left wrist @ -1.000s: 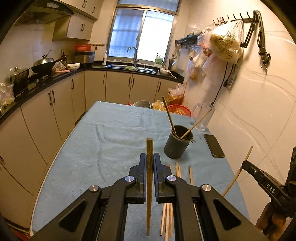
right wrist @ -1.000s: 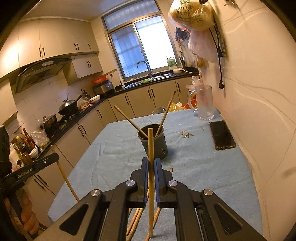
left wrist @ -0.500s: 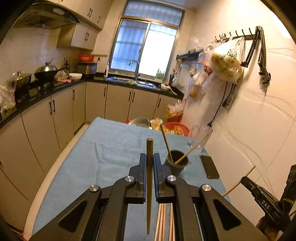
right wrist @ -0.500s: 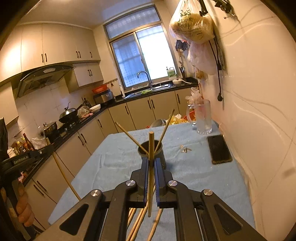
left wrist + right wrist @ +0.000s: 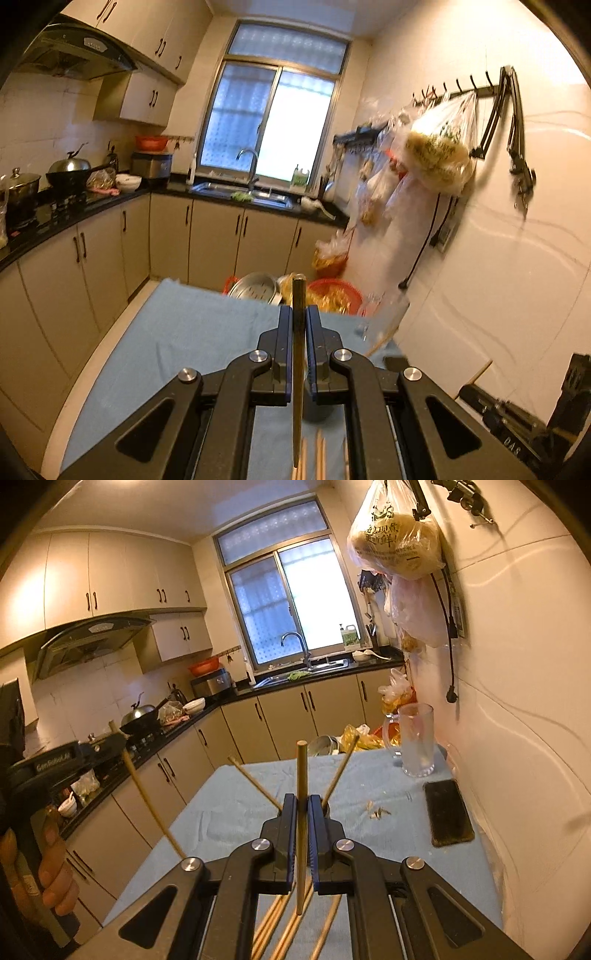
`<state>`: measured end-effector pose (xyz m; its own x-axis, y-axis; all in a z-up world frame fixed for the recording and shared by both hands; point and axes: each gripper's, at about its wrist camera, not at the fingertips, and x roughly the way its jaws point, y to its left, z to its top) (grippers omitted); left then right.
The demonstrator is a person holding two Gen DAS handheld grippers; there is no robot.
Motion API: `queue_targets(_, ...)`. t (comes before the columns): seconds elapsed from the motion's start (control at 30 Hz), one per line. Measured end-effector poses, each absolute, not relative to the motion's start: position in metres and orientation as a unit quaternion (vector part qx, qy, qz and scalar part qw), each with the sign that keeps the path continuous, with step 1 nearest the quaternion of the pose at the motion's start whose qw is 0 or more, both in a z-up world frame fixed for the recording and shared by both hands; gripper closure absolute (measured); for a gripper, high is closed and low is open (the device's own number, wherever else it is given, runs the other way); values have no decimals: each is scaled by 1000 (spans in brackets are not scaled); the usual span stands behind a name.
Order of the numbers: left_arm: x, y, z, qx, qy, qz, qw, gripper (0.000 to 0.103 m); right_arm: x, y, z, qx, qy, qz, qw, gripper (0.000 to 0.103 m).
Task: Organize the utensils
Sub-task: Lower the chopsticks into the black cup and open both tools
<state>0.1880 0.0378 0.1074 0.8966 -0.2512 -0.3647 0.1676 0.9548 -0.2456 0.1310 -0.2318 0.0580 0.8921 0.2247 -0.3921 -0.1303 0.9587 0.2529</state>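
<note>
My left gripper (image 5: 298,314) is shut on a dark wooden chopstick (image 5: 297,354) held upright above the blue-clothed table (image 5: 192,332). My right gripper (image 5: 302,803) is shut on a light wooden chopstick (image 5: 301,812), also upright. The dark holder cup is mostly hidden behind the jaws in both views; two chopsticks (image 5: 338,771) lean out of it in the right wrist view. Several loose chopsticks (image 5: 280,934) lie on the cloth below the grippers, also in the left wrist view (image 5: 319,458). The left gripper with its chopstick (image 5: 147,801) shows at the left of the right wrist view.
A black phone (image 5: 447,816) and a glass mug (image 5: 415,740) sit on the table by the right wall. Small scraps (image 5: 376,810) lie near the phone. Baskets and a metal bowl (image 5: 255,288) sit beyond the table's far end. Counters run along the left.
Both grippers have risen and tilted upward, each still holding its chopstick. The holder cup has dropped behind the jaws in both views.
</note>
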Motion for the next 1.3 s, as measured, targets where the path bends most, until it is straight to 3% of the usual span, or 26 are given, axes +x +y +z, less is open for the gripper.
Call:
queue_targets(0.3,237,20,123,-131,177,-108,970,96,176,-243,87,135,183,98,969,96)
queue_targets(0.53,270,0,105,-138,170,-102,970,96,208,-248,92,151,172,85,970,96)
queue_targets(1.3,297,-31,17,-93,280,-118,948,94,275,-253,-6,200,265,85,940,93)
